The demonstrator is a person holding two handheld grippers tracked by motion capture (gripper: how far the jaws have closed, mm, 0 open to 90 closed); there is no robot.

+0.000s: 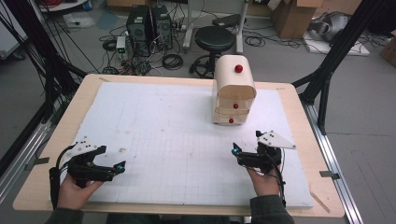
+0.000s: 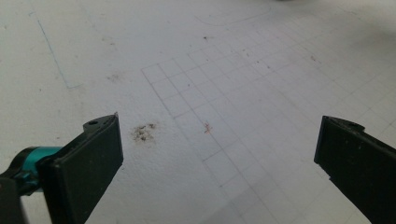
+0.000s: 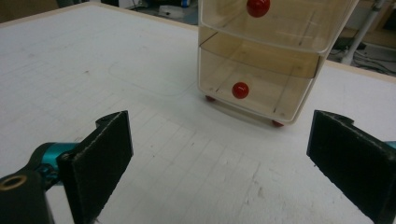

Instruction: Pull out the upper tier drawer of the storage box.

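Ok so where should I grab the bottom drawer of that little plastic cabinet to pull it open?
Grip the red knob at the middle of the bottom drawer. It sticks out from the flat clear front, the only raised part to pinch. Come straight at the front with the right gripper, which is open and already faces the cabinet, one jaw on either side of the knob.

Both hands wear dark olive sleeves. The left gripper (image 1: 122, 166) and right gripper (image 1: 235, 150) are black with teal joints, flat black pads, grey dotted three-cornered plates and trailing black cables.
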